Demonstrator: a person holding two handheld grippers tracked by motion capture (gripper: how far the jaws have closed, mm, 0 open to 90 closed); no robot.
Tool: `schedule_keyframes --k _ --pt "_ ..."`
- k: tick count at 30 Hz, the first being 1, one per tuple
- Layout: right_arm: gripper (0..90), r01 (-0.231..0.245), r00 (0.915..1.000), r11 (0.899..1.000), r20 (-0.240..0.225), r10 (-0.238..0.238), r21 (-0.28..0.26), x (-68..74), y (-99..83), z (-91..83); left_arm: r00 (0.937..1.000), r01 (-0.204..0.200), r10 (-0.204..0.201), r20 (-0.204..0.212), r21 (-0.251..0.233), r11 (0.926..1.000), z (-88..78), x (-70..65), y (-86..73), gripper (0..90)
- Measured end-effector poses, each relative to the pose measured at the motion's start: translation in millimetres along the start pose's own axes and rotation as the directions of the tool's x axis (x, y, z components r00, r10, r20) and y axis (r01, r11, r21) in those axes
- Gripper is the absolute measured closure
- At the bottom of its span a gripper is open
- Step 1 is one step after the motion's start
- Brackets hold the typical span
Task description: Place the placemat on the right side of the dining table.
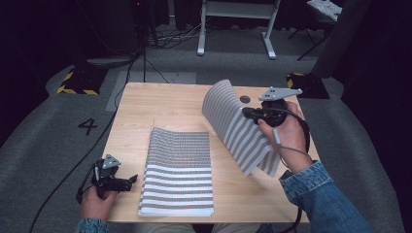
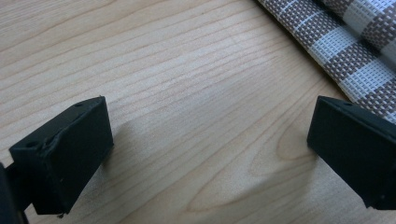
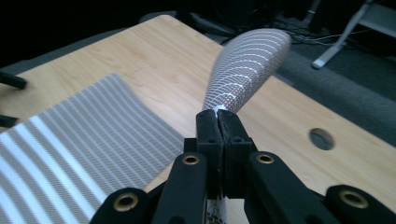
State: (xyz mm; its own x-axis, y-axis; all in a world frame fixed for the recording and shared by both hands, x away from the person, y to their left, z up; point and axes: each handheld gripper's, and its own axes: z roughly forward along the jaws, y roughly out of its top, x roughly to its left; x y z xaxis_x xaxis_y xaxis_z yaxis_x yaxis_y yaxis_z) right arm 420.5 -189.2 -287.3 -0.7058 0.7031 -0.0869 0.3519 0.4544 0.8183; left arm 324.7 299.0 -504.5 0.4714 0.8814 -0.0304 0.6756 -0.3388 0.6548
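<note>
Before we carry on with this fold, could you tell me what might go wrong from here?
The right gripper pinches only the edge of the lifted striped mat, so it could slip out. The mat bows stiffly, so it may spring back or land crooked on the flat stack. The left gripper rests open beside the stack, which could slide.

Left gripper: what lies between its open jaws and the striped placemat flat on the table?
Bare wood. In the left gripper view, only the table shows between the left gripper and the flat striped placemat.
</note>
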Motion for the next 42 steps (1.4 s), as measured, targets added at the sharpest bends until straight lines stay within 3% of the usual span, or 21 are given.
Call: schedule_keyframes --k 4,9,11,15,18,21,22,23,25,27,28,32,36,42 --pt "89.2 0.0 0.999 1.0 0.044 0.0 0.005 -14.6 -0.6 -4.5 1.0 0.001 -0.001 -0.006 -0.003 1.0 -1.1 -1.1 -1.6 0.3" --pt "89.2 -0.022 0.9922 1.0 0.123 0.021 0.0 -44.1 -5.1 -11.1 1.0 0.002 -0.002 -0.004 -0.005 1.0 -2.5 -2.3 -3.5 0.3" --pt "89.2 -0.025 0.9906 1.0 0.135 0.025 -0.001 -47.8 -5.6 -12.1 1.0 0.002 -0.002 -0.004 -0.005 1.0 -2.5 -2.3 -3.5 0.3" --pt "89.2 -0.006 0.9774 1.0 0.211 0.002 0.017 -62.3 -9.7 -11.6 1.0 0.002 -0.002 -0.004 -0.007 1.0 -1.8 -2.4 -3.1 0.1" --pt "89.2 -0.001 0.9708 1.0 0.24 -0.006 0.026 -67.7 -12.4 -12.6 1.0 0.003 -0.003 0.0 -0.005 1.0 -1.7 -2.3 -2.9 0.1" --pt "89.2 -0.03 0.9582 0.999 0.285 0.022 0.021 -82.7 -20.5 -17.8 1.0 0.001 -0.001 -0.003 -0.003 1.0 -1.3 -2.2 -2.0 0.0" --pt "89.2 -0.03 0.9582 0.999 0.285 0.022 0.021 -82.7 -20.5 -17.8 1.0 0.002 -0.002 -0.003 -0.001 1.0 -1.2 -2.1 -1.6 0.0" --pt "89.2 -0.046 0.9485 0.999 0.315 0.038 0.019 -91.5 -25.3 -21.6 1.0 0.004 -0.004 -0.003 -0.002 1.0 -0.5 -2.2 -1.0 0.1" --pt "89.2 -0.049 0.9451 0.999 0.324 0.04 0.021 -94.2 -26.8 -23.2 1.0 0.004 -0.004 -0.003 -0.003 1.0 -0.3 -2.1 -0.8 0.1" --pt "89.2 -0.057 0.9346 0.998 0.353 0.044 0.024 -103.5 -33.3 -28.4 1.0 0.004 -0.004 0.001 -0.002 1.0 -0.2 -1.9 -0.4 0.1" --pt "89.2 -0.057 0.9346 0.998 0.353 0.044 0.024 -103.5 -33.3 -28.4 1.0 0.004 -0.004 0.001 -0.002 1.0 -0.2 -1.9 -0.4 0.1" --pt "89.2 -0.046 0.9206 0.998 0.39 0.024 0.047 -111.1 -43.5 -31.3 1.0 0.006 -0.006 -0.004 -0.004 1.0 -0.1 -2.3 -0.6 0.1" --pt "89.2 -0.055 0.9208 0.997 0.389 0.033 0.046 -114.1 -49.9 -31.1 1.0 0.006 -0.006 -0.003 -0.002 1.0 -0.6 -2.5 -1.0 0.1" --pt "89.1 -0.072 0.9375 0.997 0.343 0.06 0.022 -108.4 -54.6 -29.9 0.9999 0.01 -0.011 -0.004 -0.004 0.9999 -0.8 -3.0 -1.3 0.1"
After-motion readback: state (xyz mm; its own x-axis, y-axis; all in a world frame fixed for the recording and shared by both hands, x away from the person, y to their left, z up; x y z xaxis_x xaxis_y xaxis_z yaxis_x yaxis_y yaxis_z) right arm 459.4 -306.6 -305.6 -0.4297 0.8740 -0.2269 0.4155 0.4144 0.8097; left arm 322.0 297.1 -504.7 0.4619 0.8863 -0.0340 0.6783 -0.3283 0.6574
